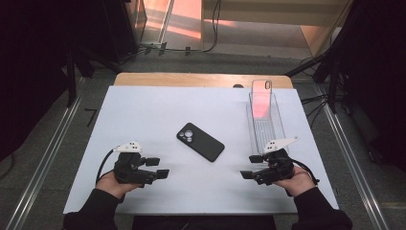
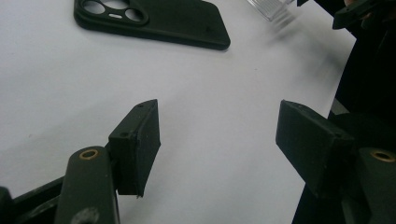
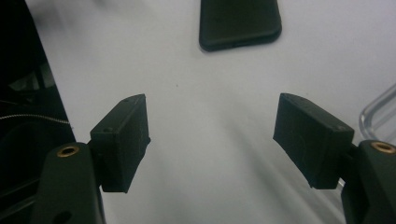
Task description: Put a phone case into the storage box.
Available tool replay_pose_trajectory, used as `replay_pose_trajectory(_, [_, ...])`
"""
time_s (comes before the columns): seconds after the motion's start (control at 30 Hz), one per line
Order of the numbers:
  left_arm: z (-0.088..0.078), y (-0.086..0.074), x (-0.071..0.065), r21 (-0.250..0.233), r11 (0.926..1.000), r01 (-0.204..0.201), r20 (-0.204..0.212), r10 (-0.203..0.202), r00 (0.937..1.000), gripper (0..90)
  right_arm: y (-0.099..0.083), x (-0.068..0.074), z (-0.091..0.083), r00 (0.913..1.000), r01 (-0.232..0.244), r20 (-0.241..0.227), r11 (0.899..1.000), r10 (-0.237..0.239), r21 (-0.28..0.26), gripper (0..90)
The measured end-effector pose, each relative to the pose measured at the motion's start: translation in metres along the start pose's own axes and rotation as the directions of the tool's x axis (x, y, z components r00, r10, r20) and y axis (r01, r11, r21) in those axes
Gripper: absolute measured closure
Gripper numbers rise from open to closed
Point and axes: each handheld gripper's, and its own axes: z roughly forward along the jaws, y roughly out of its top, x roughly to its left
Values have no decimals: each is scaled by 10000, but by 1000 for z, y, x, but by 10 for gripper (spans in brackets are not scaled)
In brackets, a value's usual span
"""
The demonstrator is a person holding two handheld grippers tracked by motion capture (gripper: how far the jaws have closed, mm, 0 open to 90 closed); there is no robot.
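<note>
Left tool (image 1: 160, 167) jaws apart; right tool (image 1: 251, 166) jaws apart.

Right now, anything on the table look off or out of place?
Nothing damaged or spilled. The black phone case lies camera side up, skewed to the table's edges, mid-table. The clear case stands propped in the far end of the clear tray. Both grippers, left and right, hold nothing.

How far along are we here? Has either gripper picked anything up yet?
Early, by the look of it. Done: a clear case stands at the far end of the clear tray. In hand: nothing; left gripper and right gripper are open and empty, low over the table. Left: the black case lies flat mid-table, untouched.
</note>
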Motion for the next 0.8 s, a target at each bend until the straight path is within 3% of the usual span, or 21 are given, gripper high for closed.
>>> replay_pose_trajectory(0.47, [-1, 0, 1, -69, 9999, 81, -37, -82, 10000, 307, -2, -2, 4, 9998, -211, 20, 9997, 210, 101, 237])
replay_pose_trajectory(0.8, [-2, 1, 2, -192, 9997, 139, -88, -140, 9999, 308, 14, 7, 10, 9996, -267, 106, 9995, 269, -158, 231])
